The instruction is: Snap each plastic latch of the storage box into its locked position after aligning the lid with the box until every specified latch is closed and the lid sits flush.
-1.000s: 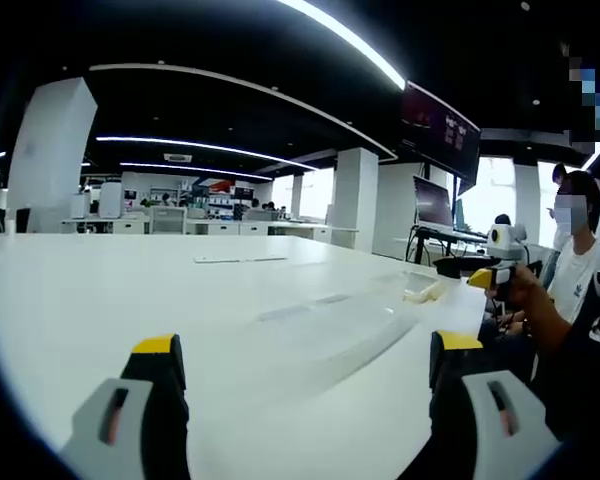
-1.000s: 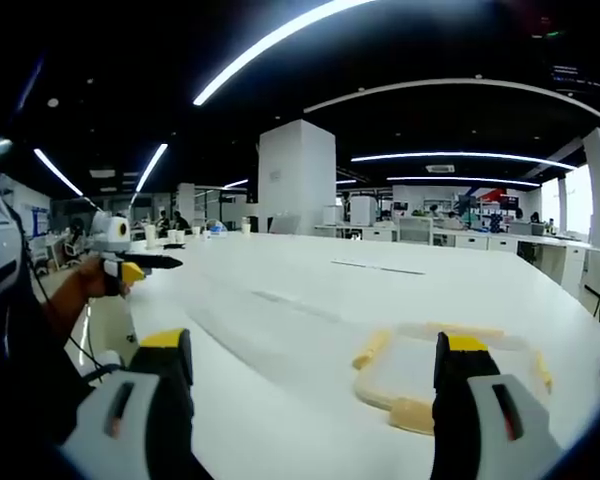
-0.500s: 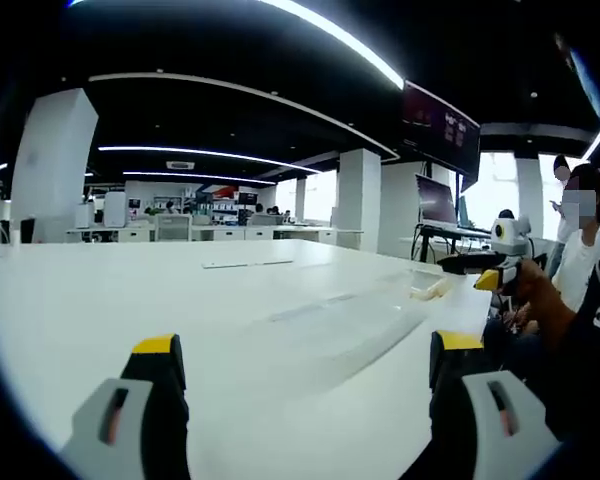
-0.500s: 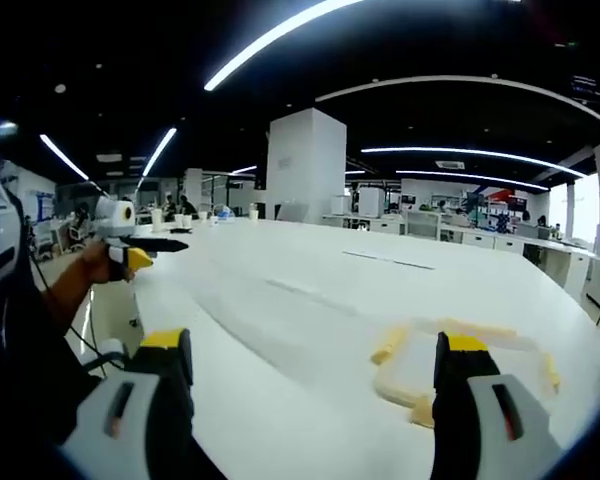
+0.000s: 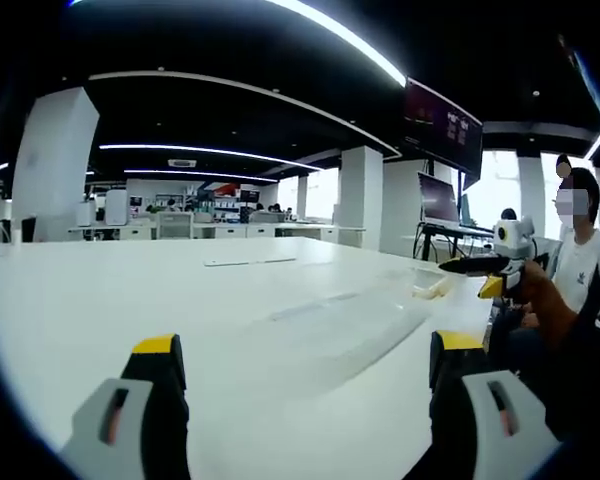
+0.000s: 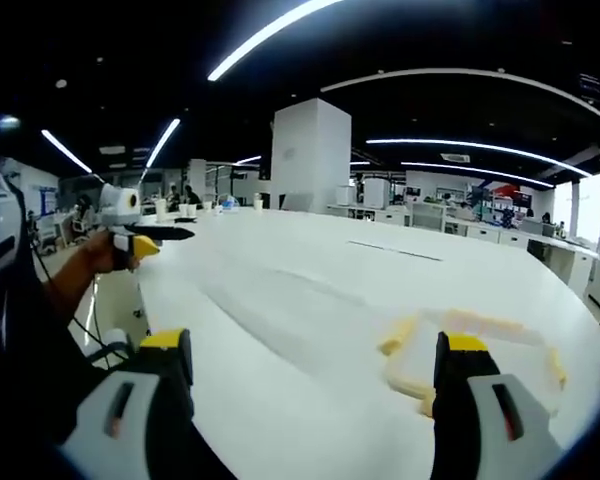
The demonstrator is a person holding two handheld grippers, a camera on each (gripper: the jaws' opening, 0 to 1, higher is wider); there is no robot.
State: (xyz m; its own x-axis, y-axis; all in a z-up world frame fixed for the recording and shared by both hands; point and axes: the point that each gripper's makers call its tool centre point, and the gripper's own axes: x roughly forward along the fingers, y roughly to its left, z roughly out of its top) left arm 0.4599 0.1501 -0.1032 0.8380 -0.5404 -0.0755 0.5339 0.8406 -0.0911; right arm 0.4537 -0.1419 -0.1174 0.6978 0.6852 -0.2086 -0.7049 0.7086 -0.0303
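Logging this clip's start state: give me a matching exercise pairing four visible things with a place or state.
Things:
1. storage box lid
2. left hand-held gripper
3. right hand-held gripper
4. wall screen

Places or states:
A. hung high, dark
B. jaws apart over bare white table
C. flat on table, yellow latches
D. jaws apart, lid just ahead

Pairs: 1-C, 2-B, 3-D, 4-A

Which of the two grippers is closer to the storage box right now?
The right gripper: the storage box with its yellowish latches lies just beyond that gripper's right-hand jaw in the right gripper view. From the left gripper it shows far off by the table edge.
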